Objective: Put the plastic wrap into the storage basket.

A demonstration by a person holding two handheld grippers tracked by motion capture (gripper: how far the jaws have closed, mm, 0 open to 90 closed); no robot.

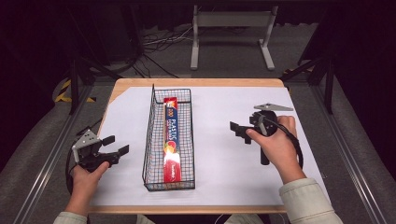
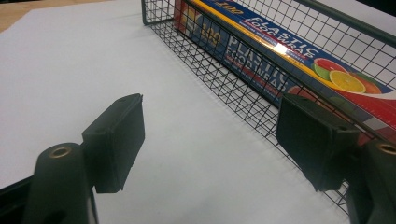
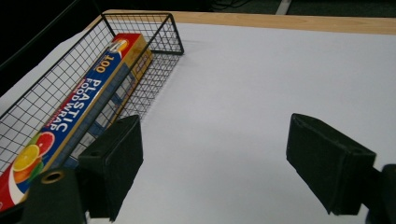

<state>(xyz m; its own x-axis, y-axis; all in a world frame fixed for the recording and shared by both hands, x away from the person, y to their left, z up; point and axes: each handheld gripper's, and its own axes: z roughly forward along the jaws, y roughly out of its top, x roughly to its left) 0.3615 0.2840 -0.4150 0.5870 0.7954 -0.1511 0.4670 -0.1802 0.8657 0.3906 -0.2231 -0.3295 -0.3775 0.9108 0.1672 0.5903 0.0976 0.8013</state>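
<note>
In the high view, a black wire basket (image 1: 152, 140) stands lengthwise on the white sheet (image 1: 224, 158) covering the wooden table (image 1: 196, 82), left of the middle, and a long box of plastic food wrap (image 1: 171, 139) lies flat inside it, running from the far end to the near end along the basket's floor. The left gripper (image 1: 116, 145) is held in the person's left hand (image 1: 86, 175) at the table's left edge, its jaws apart and pointing toward the basket without touching it. The right gripper (image 1: 238, 130) sits in the right hand (image 1: 276, 147) well to the right of the basket, jaws spread and empty, facing left. In the left gripper view, the left gripper (image 2: 210, 140) has its two black pads wide apart over bare white sheet (image 2: 84, 70), the wire basket (image 2: 233, 84) just beside the right-hand pad, the plastic food wrap box (image 2: 289, 56) showing through the mesh. In the right gripper view, the right gripper (image 3: 215, 163) also stands open with nothing between its pads; the wire basket (image 3: 140, 28) with the plastic food wrap box (image 3: 88, 98) lies off to the left, apart from the jaws.
</note>
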